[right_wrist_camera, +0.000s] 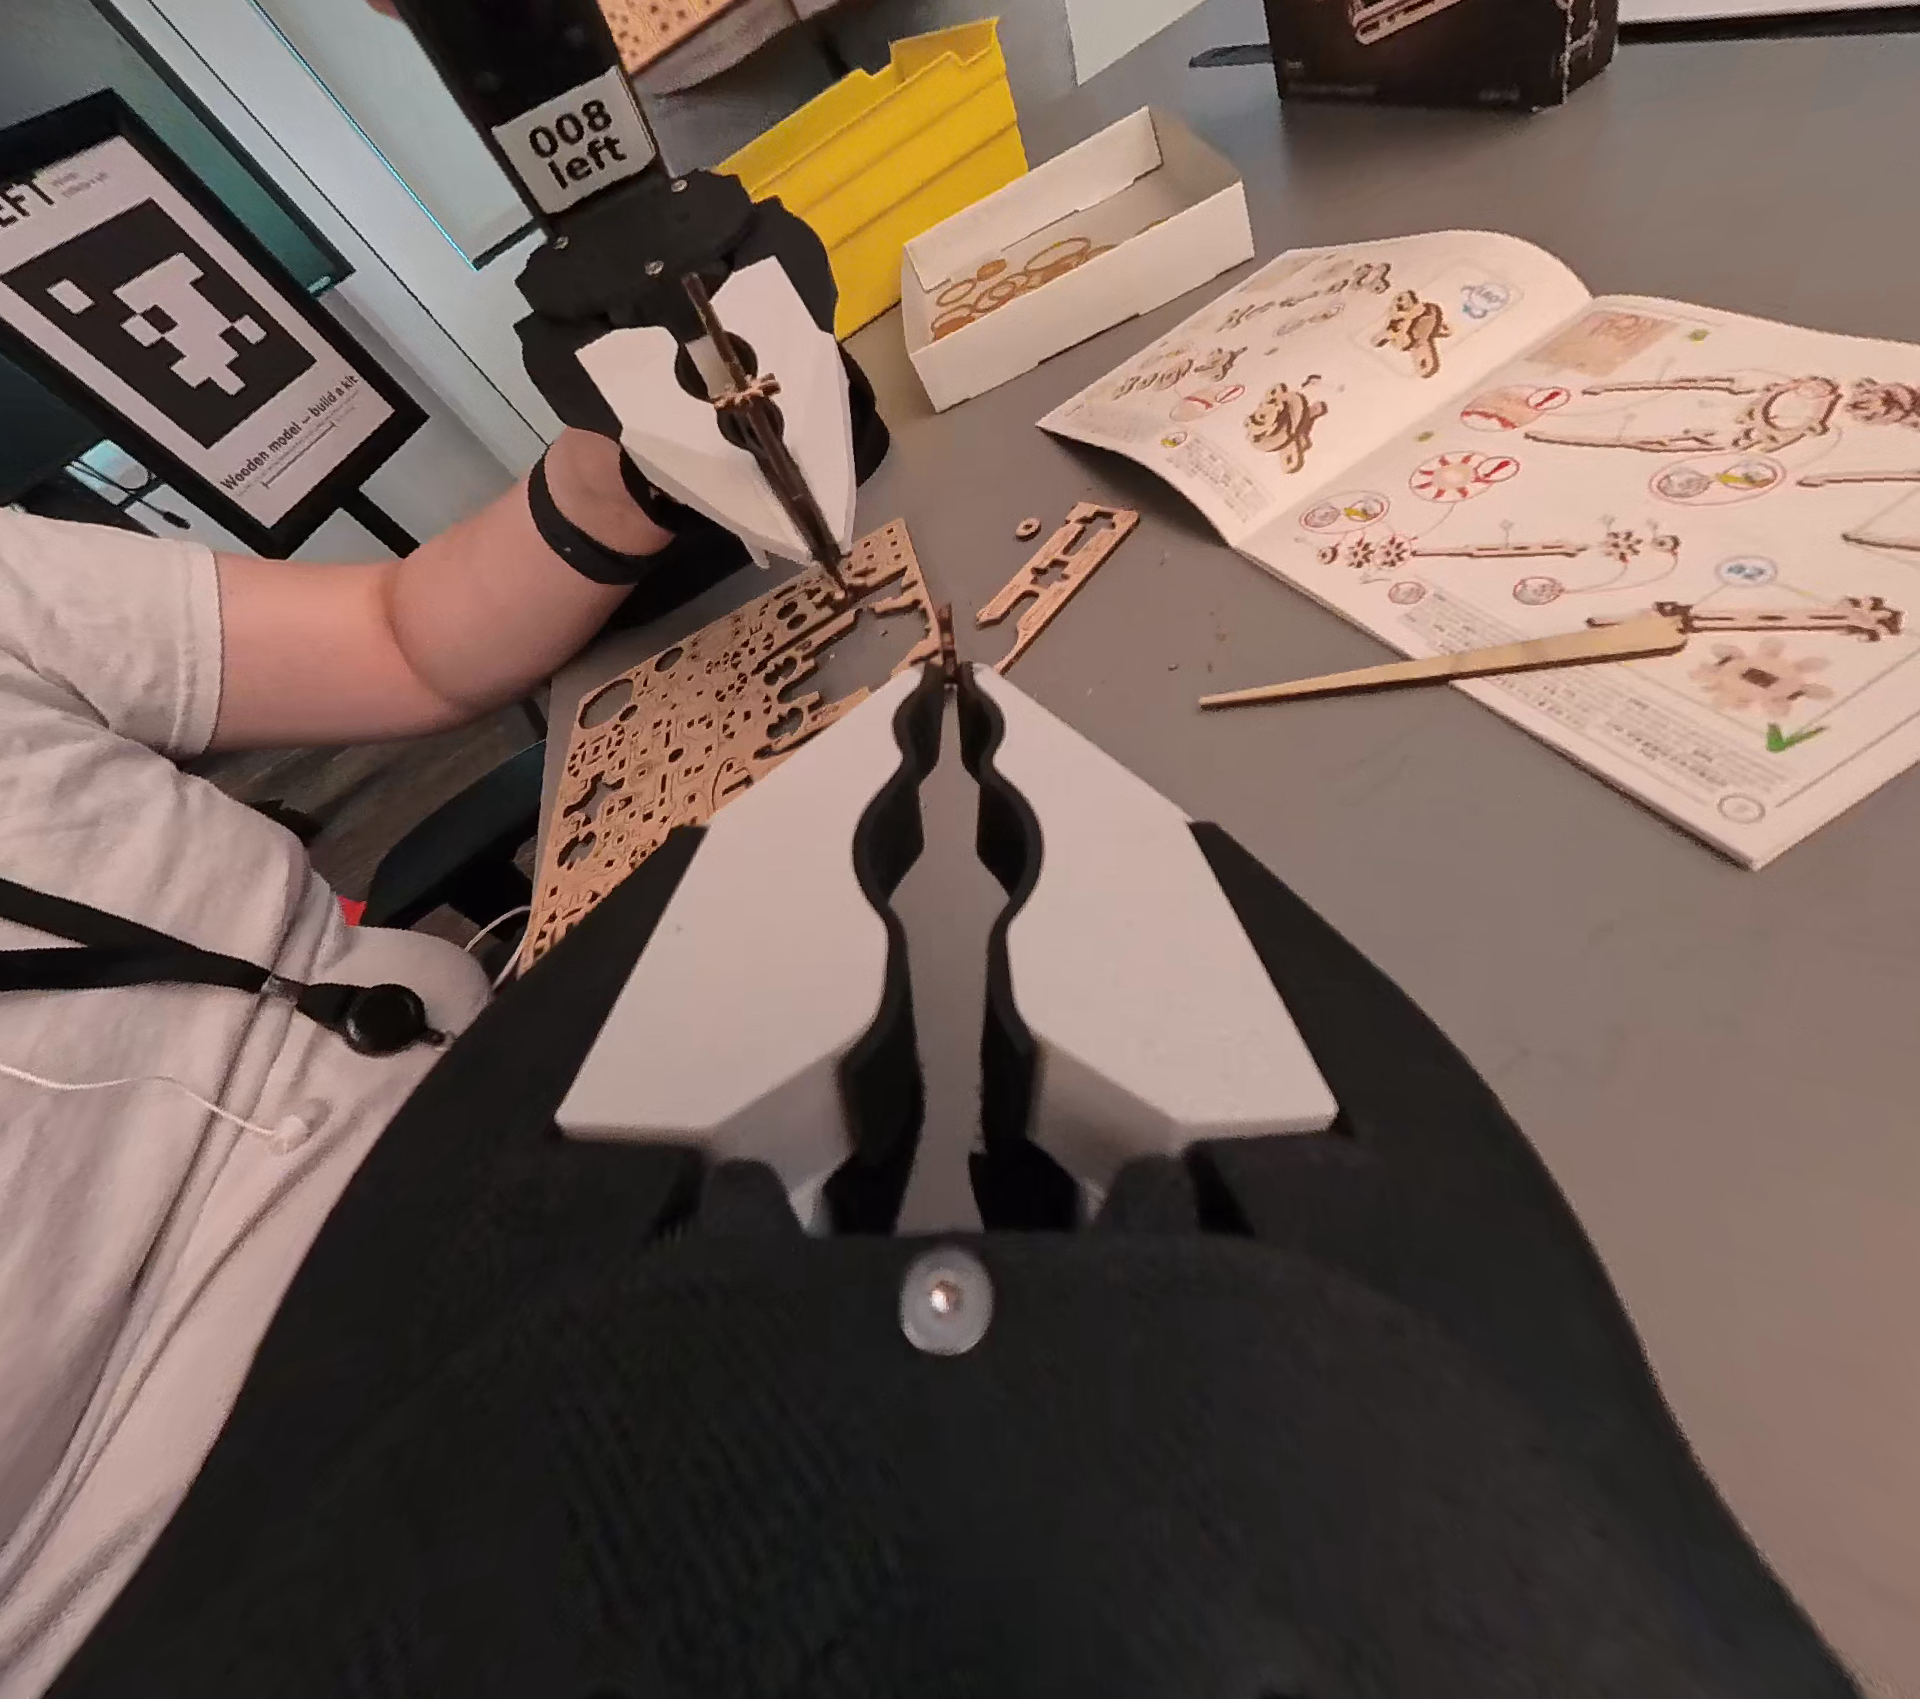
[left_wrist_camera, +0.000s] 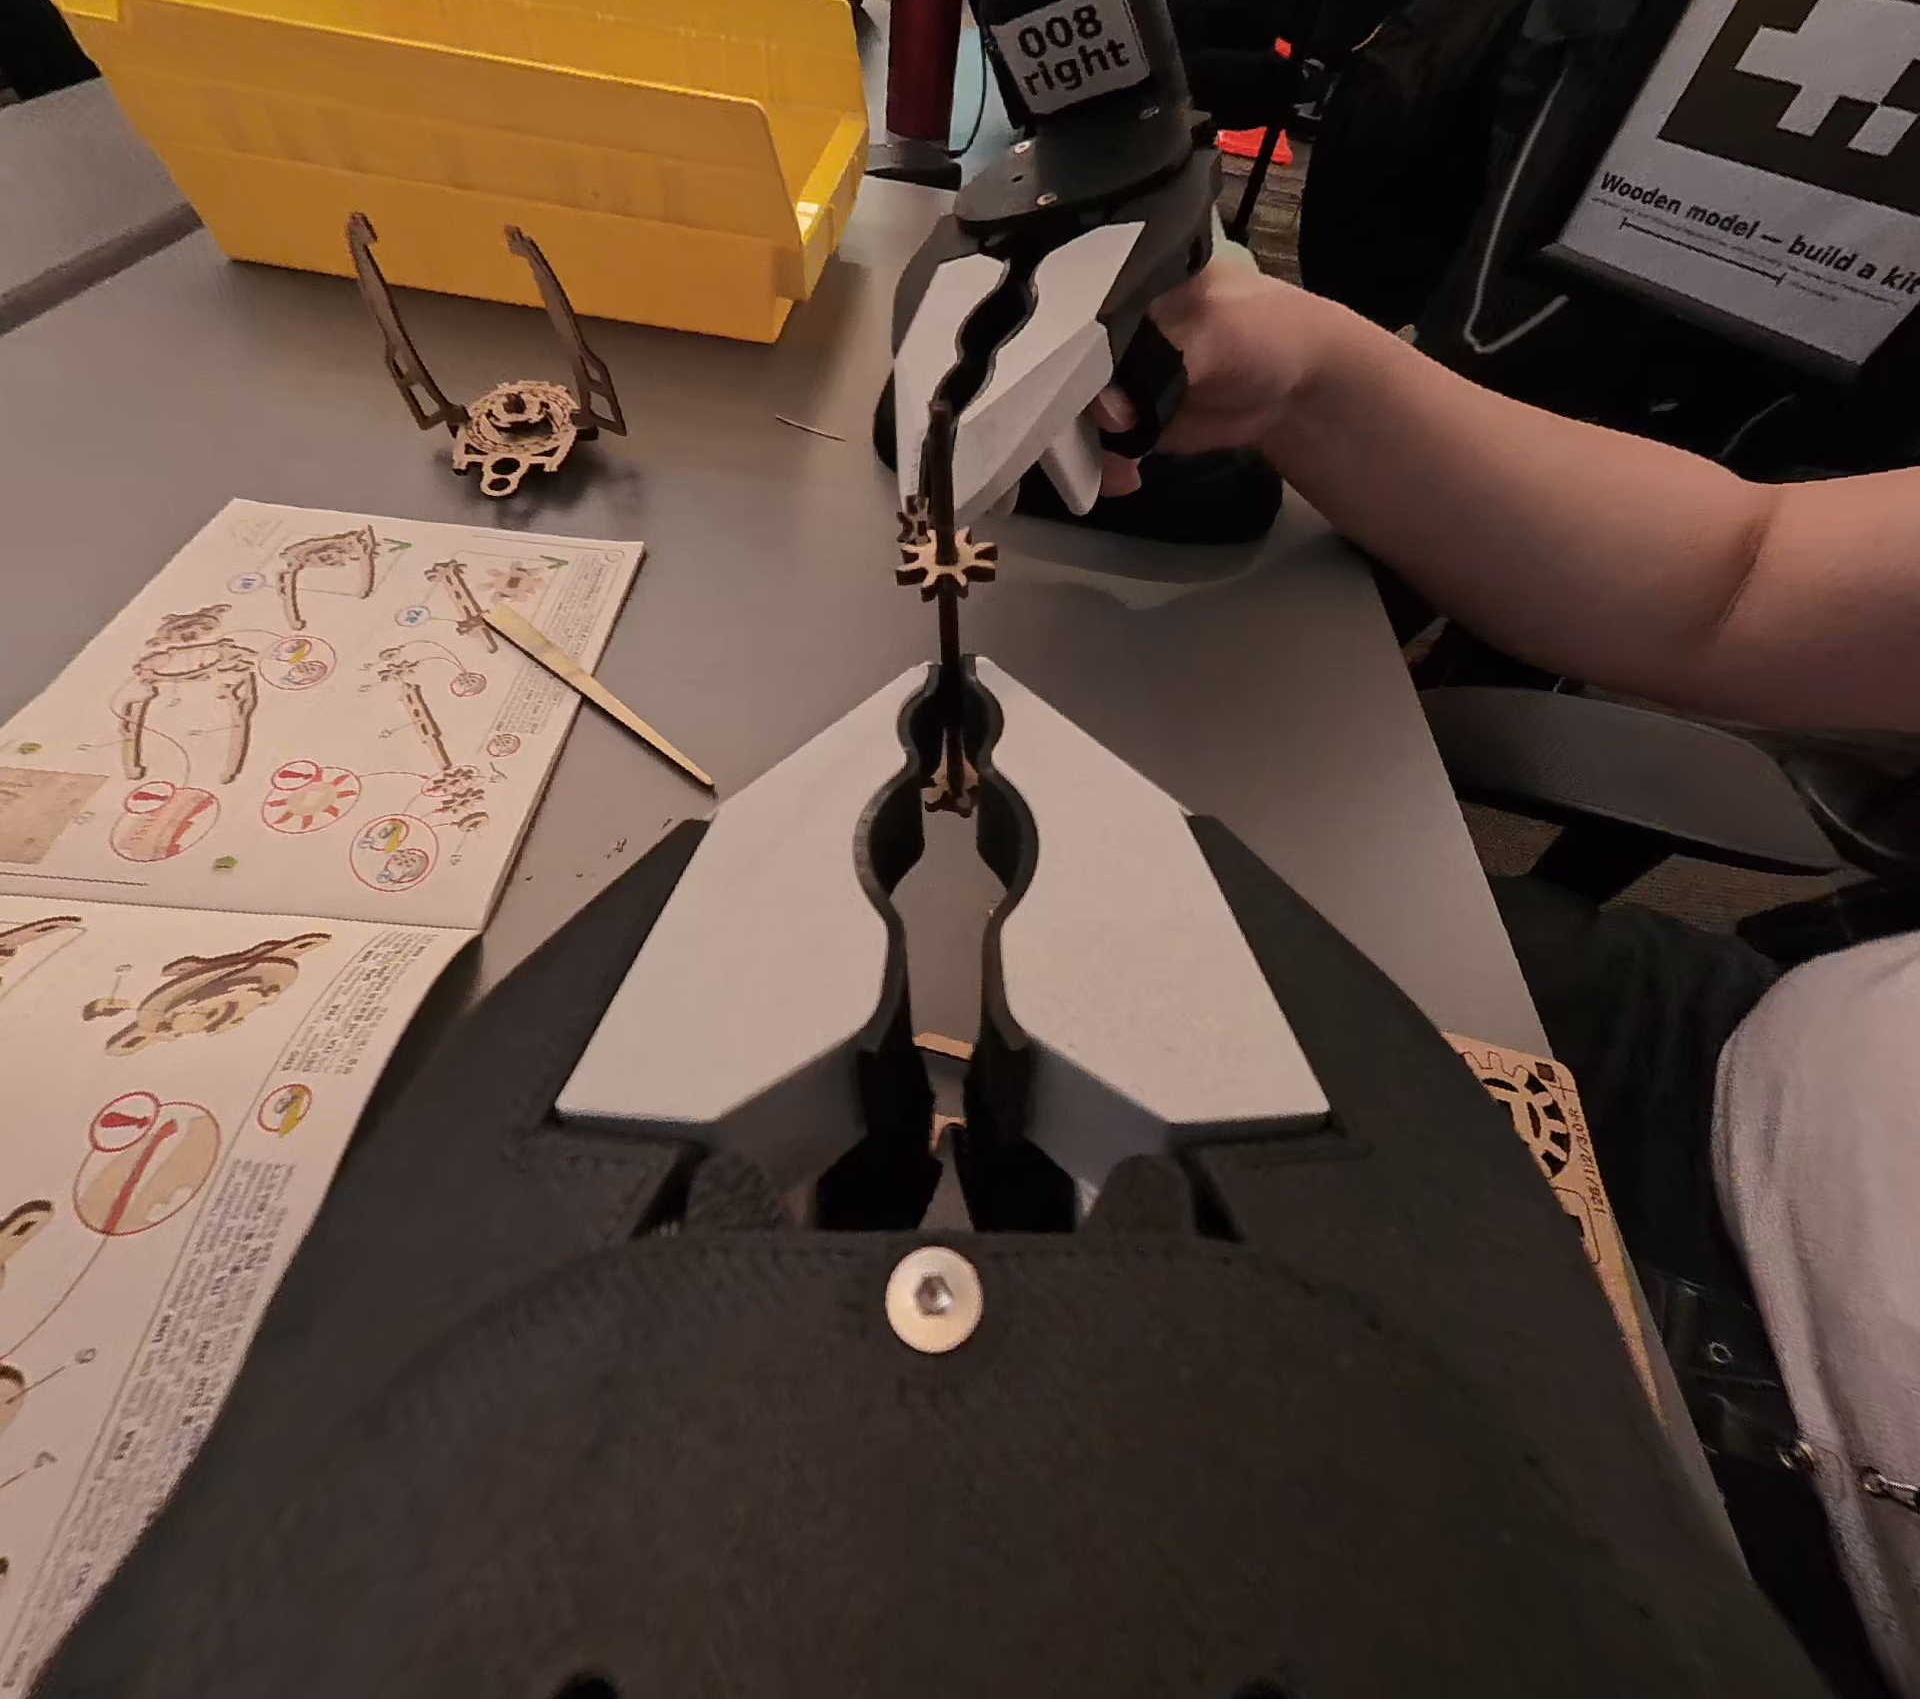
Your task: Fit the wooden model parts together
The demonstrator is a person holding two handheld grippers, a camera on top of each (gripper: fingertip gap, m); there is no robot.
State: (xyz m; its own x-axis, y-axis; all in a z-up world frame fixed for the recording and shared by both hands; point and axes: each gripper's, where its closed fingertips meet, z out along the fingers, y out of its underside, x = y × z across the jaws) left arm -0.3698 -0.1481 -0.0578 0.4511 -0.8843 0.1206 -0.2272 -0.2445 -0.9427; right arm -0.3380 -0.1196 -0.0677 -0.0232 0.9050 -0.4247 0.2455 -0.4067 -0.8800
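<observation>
The left gripper (left_wrist_camera: 948, 683) clamps the wooden axle (left_wrist_camera: 945, 610) at its near end, above the surface (left_wrist_camera: 790, 361). The right gripper (right_wrist_camera: 948, 675) pinches the far end, beyond the small gear (left_wrist_camera: 945, 560). Keep both grippers coaxial; slide the gear without twisting, or the thin axle may snap.
</observation>
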